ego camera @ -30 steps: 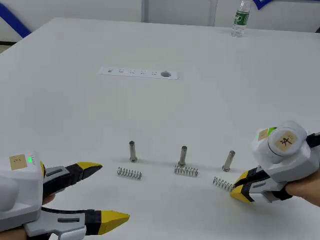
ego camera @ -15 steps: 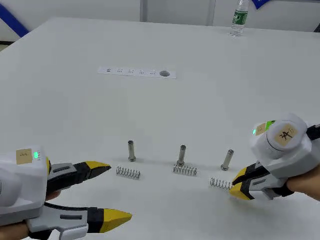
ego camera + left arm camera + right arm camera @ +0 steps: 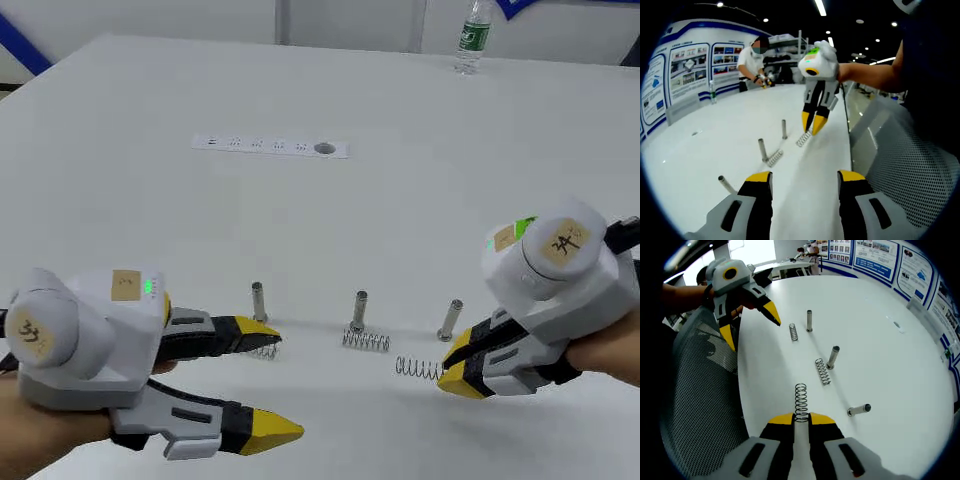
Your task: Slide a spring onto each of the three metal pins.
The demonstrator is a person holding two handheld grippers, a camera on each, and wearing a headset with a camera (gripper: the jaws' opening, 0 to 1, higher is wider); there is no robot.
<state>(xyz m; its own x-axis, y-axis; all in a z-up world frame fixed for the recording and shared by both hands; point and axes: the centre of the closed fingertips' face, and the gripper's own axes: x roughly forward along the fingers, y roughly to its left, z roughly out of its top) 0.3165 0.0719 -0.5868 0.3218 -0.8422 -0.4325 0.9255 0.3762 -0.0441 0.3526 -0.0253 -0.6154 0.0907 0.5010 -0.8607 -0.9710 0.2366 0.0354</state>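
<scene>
Three metal pins (image 3: 359, 311) upright in a row on the table (image 3: 150, 200), my right gripper (image 3: 450, 370) clenched on one end of a spring (image 3: 418, 369), coil level, in line with the jaws, pointing left, my left gripper (image 3: 280, 382) spread wide, empty.

Bright, even overhead light washes the smooth white counter (image 3: 420, 180) in the head view; shadows are faint. Both gripper views bend at their edges; white ceiling strip lamps (image 3: 821, 7) glare at the left one's top.
</scene>
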